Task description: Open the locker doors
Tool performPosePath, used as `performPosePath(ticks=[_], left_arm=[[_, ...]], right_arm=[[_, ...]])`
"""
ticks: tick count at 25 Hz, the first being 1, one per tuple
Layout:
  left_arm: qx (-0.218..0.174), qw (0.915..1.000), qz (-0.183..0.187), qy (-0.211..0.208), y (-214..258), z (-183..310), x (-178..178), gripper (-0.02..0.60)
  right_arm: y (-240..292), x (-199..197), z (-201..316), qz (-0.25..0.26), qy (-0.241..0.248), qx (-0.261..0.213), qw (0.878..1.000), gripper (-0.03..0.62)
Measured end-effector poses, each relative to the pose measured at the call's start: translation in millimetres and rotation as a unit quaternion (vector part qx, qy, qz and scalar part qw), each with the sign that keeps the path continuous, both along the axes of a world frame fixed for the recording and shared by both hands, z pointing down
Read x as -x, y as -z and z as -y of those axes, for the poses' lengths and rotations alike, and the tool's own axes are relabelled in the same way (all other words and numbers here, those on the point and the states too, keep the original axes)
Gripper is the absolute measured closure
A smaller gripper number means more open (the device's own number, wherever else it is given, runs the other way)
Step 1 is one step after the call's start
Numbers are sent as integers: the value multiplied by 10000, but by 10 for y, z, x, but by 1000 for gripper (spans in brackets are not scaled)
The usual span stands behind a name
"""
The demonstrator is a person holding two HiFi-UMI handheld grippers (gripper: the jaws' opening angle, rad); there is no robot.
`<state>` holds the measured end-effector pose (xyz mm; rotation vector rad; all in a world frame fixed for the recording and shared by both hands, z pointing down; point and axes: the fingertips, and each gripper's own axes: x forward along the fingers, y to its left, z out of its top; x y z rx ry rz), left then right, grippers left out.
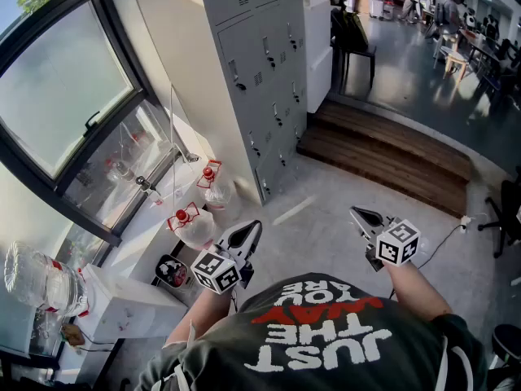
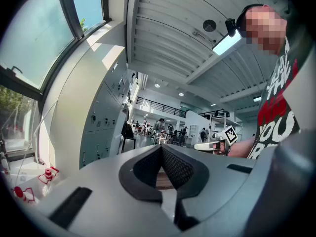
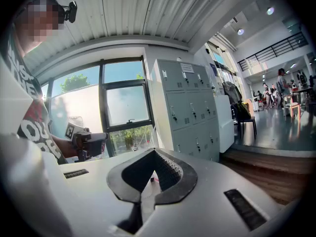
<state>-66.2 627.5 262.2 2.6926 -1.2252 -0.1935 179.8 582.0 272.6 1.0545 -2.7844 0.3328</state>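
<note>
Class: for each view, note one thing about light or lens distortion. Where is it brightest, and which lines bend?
Head view: daylight through the window is brightest; the lockers lean with the wide lens. Left gripper view: black fisheye corners, a glaring ceiling lamp, a ribbed ceiling that curves. Right gripper view: the window washed out pale, the ceiling bowed.
</note>
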Motion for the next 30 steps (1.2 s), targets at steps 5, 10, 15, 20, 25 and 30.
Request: performPosePath(ticks=[5, 10, 15, 20, 25, 30], left_arm=[[24, 10000, -19, 21, -41, 29, 2, 575], [59, 10000, -54, 19, -57, 41, 52, 575], [81, 9999, -90, 6, -58, 88, 231, 575], [86, 9999, -70, -22, -74, 133, 635, 575], [153, 9998, -72, -78, -74, 252, 1161, 575], [168, 9996, -23, -215, -132, 447, 1439, 575]], right_arm=[[-10, 16, 37, 0, 37, -6, 10000, 559], [-20, 66, 76, 40, -10, 79, 10000, 559], [-1, 227, 170, 88, -40, 114, 9999, 559], [46, 528, 288, 162, -163, 76, 9997, 559], [134, 885, 425, 230, -379, 65, 9990, 559], [89, 1165, 563, 229, -479, 123, 9985, 559]])
